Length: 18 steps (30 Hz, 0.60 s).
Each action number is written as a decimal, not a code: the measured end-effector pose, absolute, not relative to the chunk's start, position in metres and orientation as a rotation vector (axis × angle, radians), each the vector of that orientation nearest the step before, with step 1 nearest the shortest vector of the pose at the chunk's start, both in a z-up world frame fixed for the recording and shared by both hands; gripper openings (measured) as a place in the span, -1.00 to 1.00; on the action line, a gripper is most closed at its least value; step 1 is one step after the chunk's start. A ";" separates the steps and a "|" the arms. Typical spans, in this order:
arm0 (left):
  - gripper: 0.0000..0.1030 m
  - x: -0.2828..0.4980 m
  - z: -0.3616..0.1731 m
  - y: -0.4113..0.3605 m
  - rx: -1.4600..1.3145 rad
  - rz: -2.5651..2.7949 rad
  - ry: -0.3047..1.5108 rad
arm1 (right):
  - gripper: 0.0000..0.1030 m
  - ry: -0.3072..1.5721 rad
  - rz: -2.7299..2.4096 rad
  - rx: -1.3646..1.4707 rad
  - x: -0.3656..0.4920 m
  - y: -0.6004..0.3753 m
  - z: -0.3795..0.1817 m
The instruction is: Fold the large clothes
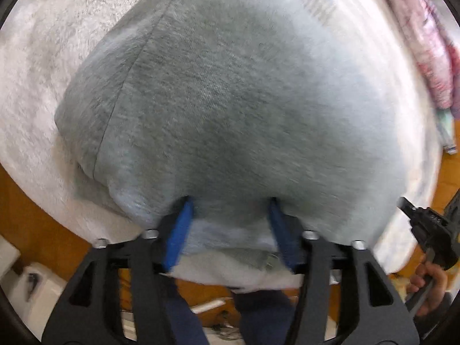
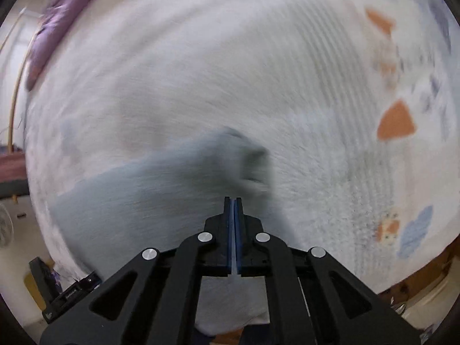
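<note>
A large grey fleece garment [image 1: 230, 100] lies folded on a white bed cover [image 1: 43, 72]. My left gripper [image 1: 230, 207] is open, its blue fingers [image 1: 181, 230] spread at the garment's near edge with cloth draped between them. My right gripper [image 2: 233, 199] is shut and empty, just above the bed next to a corner of the grey garment [image 2: 143, 187]. The right wrist view is blurred by motion. The right gripper also shows in the left wrist view [image 1: 428, 227], held in a hand at the bed's right edge.
A pink and red patterned cloth [image 1: 425, 51] lies at the bed's far right. A purple cloth [image 2: 51, 34] lies at the far left. The cover has orange and blue prints [image 2: 396, 126]. A wooden floor [image 1: 34, 215] shows below the bed edge.
</note>
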<state>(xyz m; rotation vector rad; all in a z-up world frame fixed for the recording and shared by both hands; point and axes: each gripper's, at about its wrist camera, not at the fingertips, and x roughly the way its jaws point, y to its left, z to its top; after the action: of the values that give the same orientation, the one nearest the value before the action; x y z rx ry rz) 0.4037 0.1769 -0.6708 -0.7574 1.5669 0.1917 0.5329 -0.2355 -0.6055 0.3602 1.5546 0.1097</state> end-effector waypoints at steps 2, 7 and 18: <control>0.33 0.396 -0.657 0.191 -0.835 0.153 1.512 | -0.96 1.517 0.180 0.342 0.532 -0.204 -0.576; 0.42 0.375 -0.637 0.239 -0.958 0.150 1.437 | -0.97 1.498 0.388 0.352 0.531 -0.110 -0.556; 0.46 0.367 -0.657 0.329 -0.933 0.205 1.453 | -1.00 1.593 0.242 0.234 0.541 -0.036 -0.654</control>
<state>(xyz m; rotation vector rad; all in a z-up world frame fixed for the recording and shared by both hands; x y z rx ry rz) 0.3669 0.3292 -0.6566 -0.9333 1.4533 0.2052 0.5409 -0.0356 -0.6538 0.2337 1.5928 0.2419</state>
